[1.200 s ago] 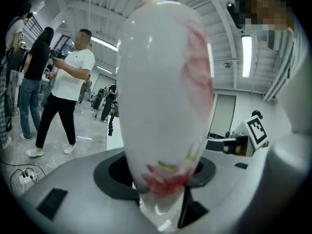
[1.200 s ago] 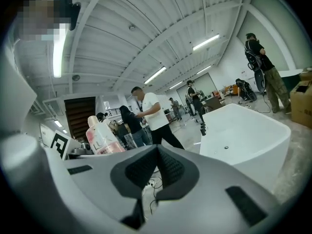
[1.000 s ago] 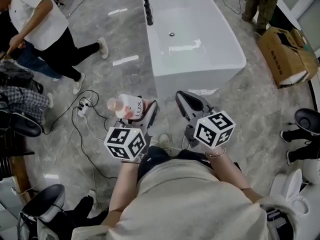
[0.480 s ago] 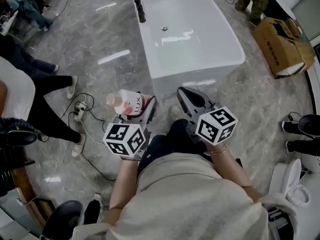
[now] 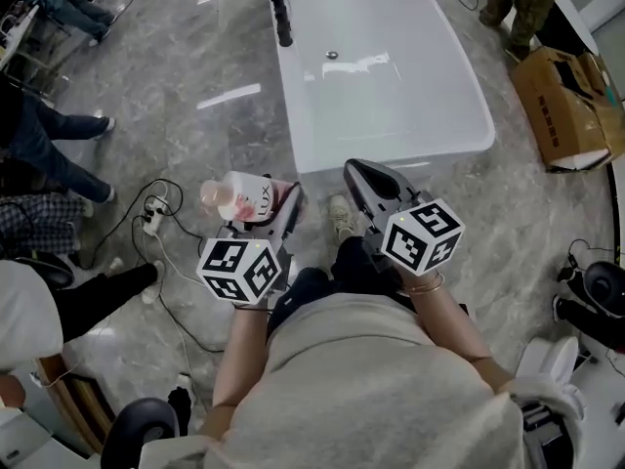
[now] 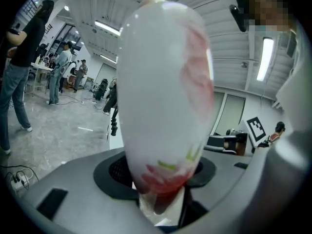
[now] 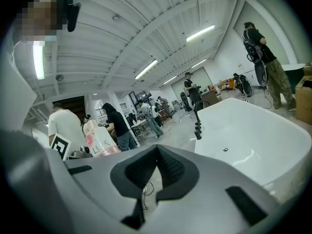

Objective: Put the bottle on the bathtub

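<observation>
A white and pink bottle [image 5: 246,199] with a pink cap lies sideways in my left gripper [image 5: 278,206], which is shut on it; in the left gripper view the bottle [image 6: 165,101] fills the middle of the picture. My right gripper [image 5: 363,186] is shut with nothing held, its jaws [image 7: 153,177] pressed together. The white bathtub [image 5: 391,149] stands just ahead of both grippers, with a black tap [image 5: 281,8] at its left rim. The right gripper view shows the bathtub [image 7: 253,130] to the right and the bottle [image 7: 100,140] at the left.
Black cables and a white power strip [image 5: 154,219] lie on the grey marble floor at the left. A cardboard box [image 5: 571,106] sits at the right of the tub. People stand at the upper left and upper right. Black chairs [image 5: 598,286] flank the floor.
The view has shifted closer to the bathtub, whose near end now sits right above the grippers. Both grippers keep their hold and pose. The people at the left have moved.
</observation>
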Demonstrator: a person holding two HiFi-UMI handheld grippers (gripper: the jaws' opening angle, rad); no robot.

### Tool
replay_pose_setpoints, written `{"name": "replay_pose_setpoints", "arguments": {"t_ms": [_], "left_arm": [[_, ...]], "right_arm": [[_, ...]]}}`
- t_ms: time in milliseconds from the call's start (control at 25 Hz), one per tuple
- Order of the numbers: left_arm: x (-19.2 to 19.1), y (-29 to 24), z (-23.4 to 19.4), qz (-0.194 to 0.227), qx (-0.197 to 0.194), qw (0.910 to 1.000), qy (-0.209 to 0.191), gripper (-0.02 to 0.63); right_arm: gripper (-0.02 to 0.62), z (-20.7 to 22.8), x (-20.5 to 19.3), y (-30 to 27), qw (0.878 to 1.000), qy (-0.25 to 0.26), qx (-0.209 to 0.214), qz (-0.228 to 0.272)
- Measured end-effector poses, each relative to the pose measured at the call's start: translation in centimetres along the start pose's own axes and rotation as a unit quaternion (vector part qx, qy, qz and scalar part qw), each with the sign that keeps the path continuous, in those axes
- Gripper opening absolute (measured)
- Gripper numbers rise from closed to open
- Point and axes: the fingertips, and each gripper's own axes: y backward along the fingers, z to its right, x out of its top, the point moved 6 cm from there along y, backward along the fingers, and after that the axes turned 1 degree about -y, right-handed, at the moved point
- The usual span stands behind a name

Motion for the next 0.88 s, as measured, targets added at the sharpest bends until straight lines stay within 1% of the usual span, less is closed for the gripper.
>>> {"name": "replay_pose_setpoints", "arguments": {"t_ms": [120,280,480,680,880], "left_arm": [[1.4,-3.3,-1.2,-0.006,0.012,0.9999,0.005,0.236],[3.9,-8.0,-3.0,-0.002,0.030,0.9995,0.009,0.236],[6.3,-13.5,-4.5,-0.003,0.053,0.9985,0.016,0.236],[7.1,-16.5,-6.1,-0.006,0.073,0.9967,0.034,0.236],[6.3,-17.9,-6.8,-0.019,0.083,0.9951,0.049,0.236]], "right_arm": [[-0.002,2.9,2.0,-2.7,1.000,-0.003,0.009,-0.007],[-0.002,6.6,4.6,-6.6,0.999,-0.016,0.031,-0.027],[-0.002,10.5,7.0,-9.9,0.997,-0.026,0.056,-0.048],[-0.002,13.4,7.5,-12.7,0.994,-0.026,0.067,-0.079],[-0.002,15.0,6.9,-13.4,0.992,-0.042,0.068,-0.094]]}}
